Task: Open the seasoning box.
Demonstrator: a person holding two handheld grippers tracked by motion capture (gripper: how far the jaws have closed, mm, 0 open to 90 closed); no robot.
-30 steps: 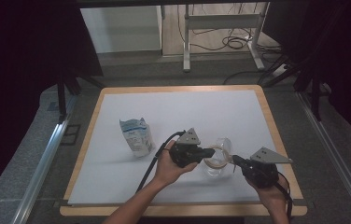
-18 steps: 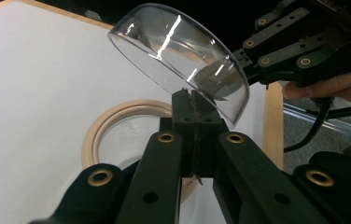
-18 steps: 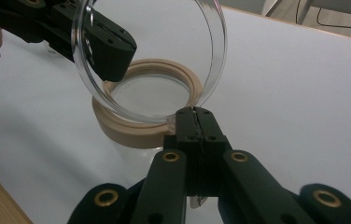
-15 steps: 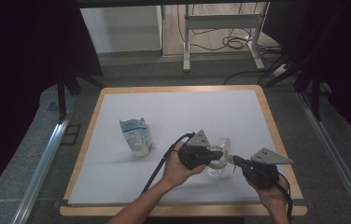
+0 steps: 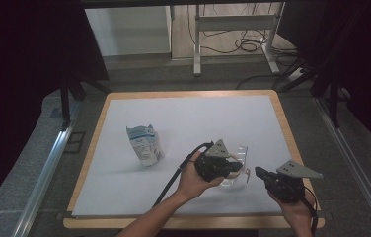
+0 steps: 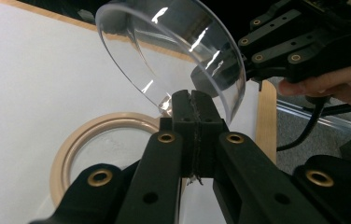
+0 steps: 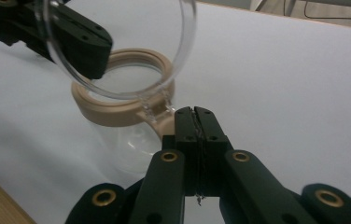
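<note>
A clear jar (image 5: 234,178) with a beige collar (image 7: 117,109) lies on the white table near its front right. Its hinged clear lid (image 6: 178,46) stands swung up off the collar. My left gripper (image 6: 193,95) is shut, and its tips touch the lid's lower rim. Whether they pinch the rim I cannot tell. My right gripper (image 7: 194,112) is also shut, its tips right by the lid's hinge on the collar. In the high view the left gripper (image 5: 237,170) comes from the jar's left and the right gripper (image 5: 257,172) from its right.
A crumpled white and blue bag (image 5: 145,144) stands left of the middle of the table. A wooden rim (image 5: 286,129) frames the white top. Cables trail from both grippers toward the front edge. Table legs and cables lie on the floor beyond.
My left hand has moved to the right, bringing its gripper up against the jar's lid. The right gripper and the bag have stayed in place.
</note>
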